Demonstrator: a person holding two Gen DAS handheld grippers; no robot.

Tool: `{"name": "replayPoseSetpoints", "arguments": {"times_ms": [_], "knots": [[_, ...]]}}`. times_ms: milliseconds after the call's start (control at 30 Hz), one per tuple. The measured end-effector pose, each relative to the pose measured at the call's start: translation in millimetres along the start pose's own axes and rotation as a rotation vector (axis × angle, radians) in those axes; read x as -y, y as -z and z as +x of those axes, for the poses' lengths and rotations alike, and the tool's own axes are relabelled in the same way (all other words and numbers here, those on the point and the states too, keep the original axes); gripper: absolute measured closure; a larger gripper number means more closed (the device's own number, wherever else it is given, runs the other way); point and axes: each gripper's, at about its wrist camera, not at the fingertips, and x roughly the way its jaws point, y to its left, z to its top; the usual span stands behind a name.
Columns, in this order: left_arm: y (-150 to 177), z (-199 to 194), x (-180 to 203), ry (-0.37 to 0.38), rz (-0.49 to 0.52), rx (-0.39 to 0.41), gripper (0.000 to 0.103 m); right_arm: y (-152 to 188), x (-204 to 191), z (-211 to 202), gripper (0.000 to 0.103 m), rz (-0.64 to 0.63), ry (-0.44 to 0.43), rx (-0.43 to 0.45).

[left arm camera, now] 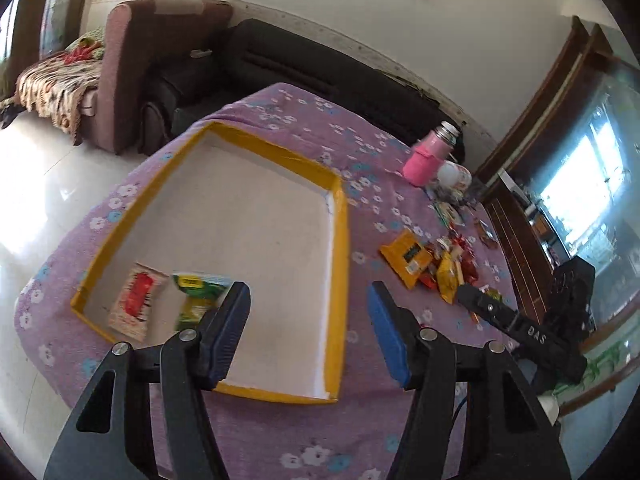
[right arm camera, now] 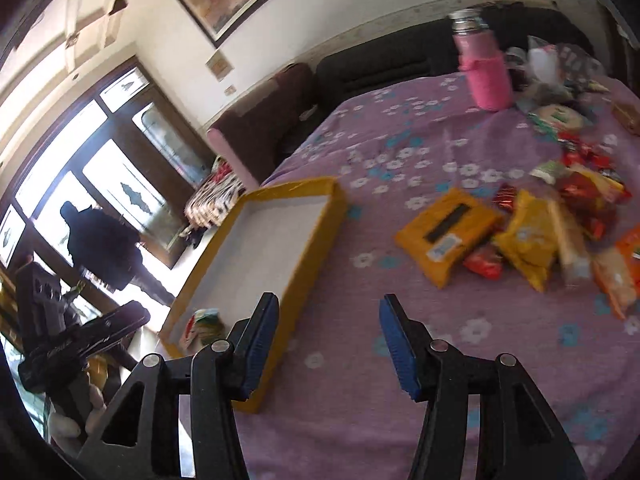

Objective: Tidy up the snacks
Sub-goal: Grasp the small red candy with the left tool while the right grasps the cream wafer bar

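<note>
Left wrist view: both claws, left claw (left arm camera: 308, 312) and right claw (right arm camera: 328, 340), gape empty. Two packets (left arm camera: 168, 300) lie inside the yellow tray (left arm camera: 338, 280); the snack pile (left arm camera: 436, 268) beside it could scatter if grabbed carelessly.

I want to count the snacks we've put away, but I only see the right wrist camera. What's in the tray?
Observer: Two things lie in the tray: a red-and-white packet and a green packet, side by side near one corner.
Operator: Is the left gripper holding another one?
Observer: No. The left gripper points at the tray, open, with nothing between its jaws.
</note>
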Motion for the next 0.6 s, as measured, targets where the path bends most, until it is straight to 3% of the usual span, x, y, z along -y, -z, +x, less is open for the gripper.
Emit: {"name": "replayPoseSetpoints", "arguments": {"times_ms": [167, 333, 467, 600], "knots": [[17.2, 46.5, 59.6, 0.071, 0.121, -0.118, 0.043, -0.7, 94.7, -44.9, 0.047, 0.136, 0.145, 0.058], [44.4, 99.4, 114.4, 0.082, 0.252, -0.245, 0.044, 10.6, 149.7, -42.8, 0.047, 0.216, 0.206, 0.024], [53.8, 123.0, 131.1, 0.096, 0.247, -0.305, 0.044, 2.5, 143.6, -31.5, 0.047, 0.217, 0.165, 0.010], [51.8, 128.1, 130.9, 0.103, 0.244, -0.290, 0.044, -19.4, 139.3, -21.4, 0.042, 0.167, 0.190, 0.029]]}}
